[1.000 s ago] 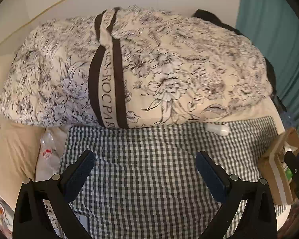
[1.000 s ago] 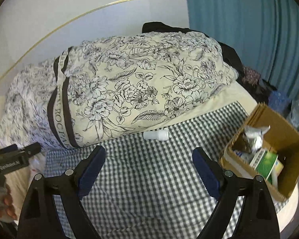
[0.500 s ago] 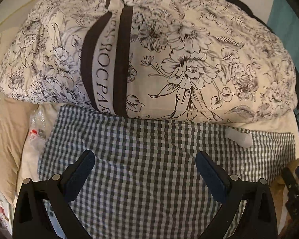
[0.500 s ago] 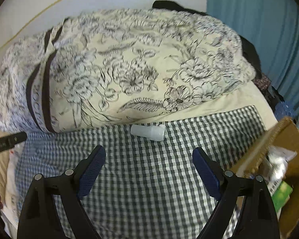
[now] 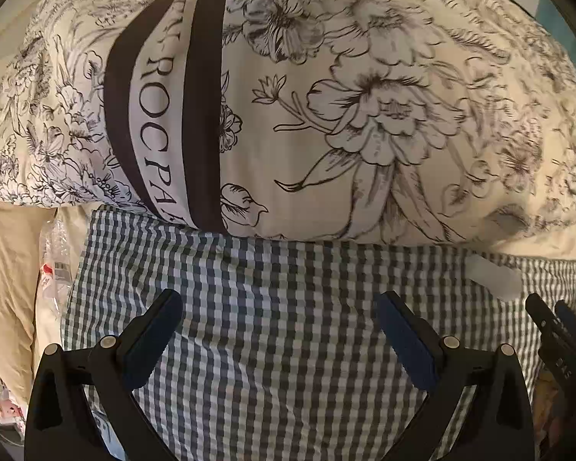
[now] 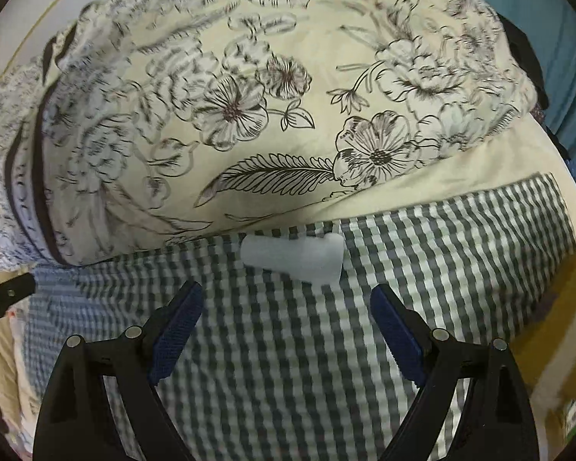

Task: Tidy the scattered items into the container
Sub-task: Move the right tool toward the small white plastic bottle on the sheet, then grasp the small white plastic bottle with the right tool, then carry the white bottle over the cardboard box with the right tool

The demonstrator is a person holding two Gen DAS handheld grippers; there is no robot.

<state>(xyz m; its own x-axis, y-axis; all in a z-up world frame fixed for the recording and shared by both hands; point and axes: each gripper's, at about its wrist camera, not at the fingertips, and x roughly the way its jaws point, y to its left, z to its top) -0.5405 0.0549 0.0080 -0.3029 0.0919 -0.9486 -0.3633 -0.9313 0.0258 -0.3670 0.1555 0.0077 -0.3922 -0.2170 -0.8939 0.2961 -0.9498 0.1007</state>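
A small white plastic bottle point(image 6: 293, 257) lies on its side on the checked cloth point(image 6: 288, 365), right at the foot of the floral pillow. My right gripper point(image 6: 286, 303) is open and empty, a short way in front of the bottle. The bottle also shows in the left wrist view point(image 5: 493, 278), far right. My left gripper point(image 5: 278, 311) is open and empty over the checked cloth. The cardboard box point(image 6: 556, 326) shows only as a blurred edge at the right.
A large floral pillow point(image 5: 326, 115) fills the back. A clear plastic bag point(image 5: 55, 269) lies left of the cloth on the beige sheet. The right gripper's tip point(image 5: 556, 330) shows at the right of the left wrist view. Teal curtain point(image 6: 572, 38) at the right.
Both grippers have moved forward and lower toward the pillow. The bottle now sits closer to my right gripper. The box has slid almost out of the right wrist view.
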